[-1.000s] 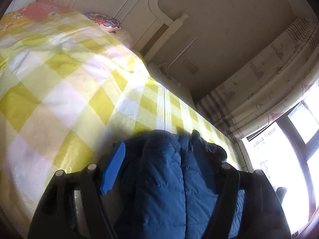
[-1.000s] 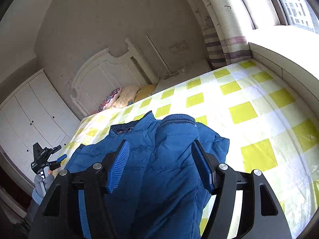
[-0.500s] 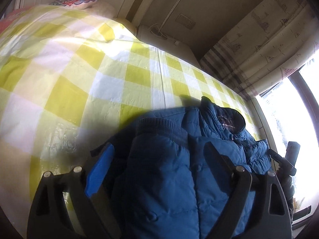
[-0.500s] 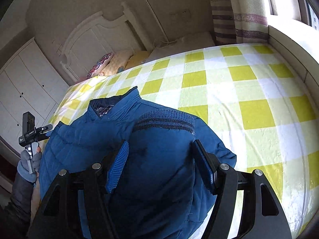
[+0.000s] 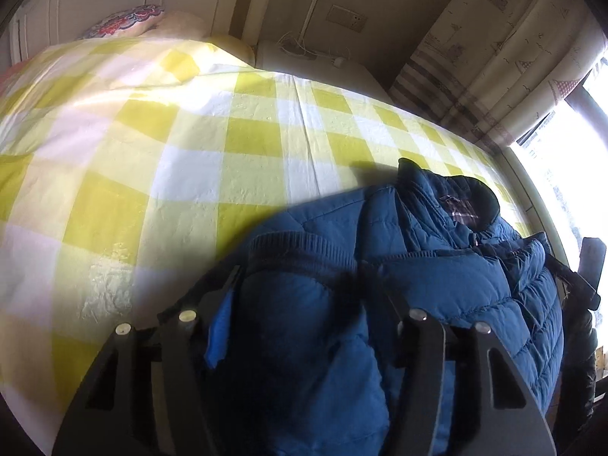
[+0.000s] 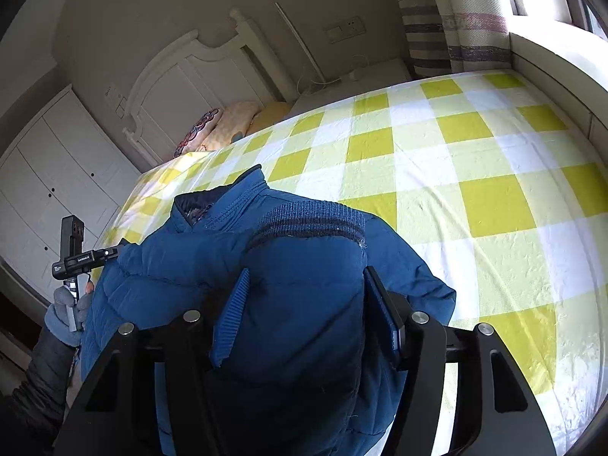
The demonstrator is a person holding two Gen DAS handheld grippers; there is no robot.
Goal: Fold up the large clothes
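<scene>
Sleeves first, I judge: both of mine are being laid across the body of the padded blue quilted jacket (image 5: 437, 285) before any fold of the body.

Through the left wrist camera, my left gripper (image 5: 304, 296) straddles a puffy sleeve with a ribbed knit cuff (image 5: 304, 247) at twelve o'clock of the fingers. The jaws are closing, the sleeve between them, partly open; the blue pad (image 5: 218, 326) at nine o'clock looks just beside the fabric, the other finger dark, so I cannot tell whether they press. The jacket lies on the yellow-and-white checked bedsheet (image 5: 190, 159), collar toward one o'clock.

Through the right wrist camera, my right gripper (image 6: 307, 304) frames the other sleeve, striped cuff (image 6: 307, 224) at twelve. Its jaws are closing too, both pads against the bulging fabric. The collar (image 6: 220, 197) sits at eleven; my gloved left hand (image 6: 64, 311) at nine.

Next I need to let the sleeves go flat. No containers are in view.
</scene>
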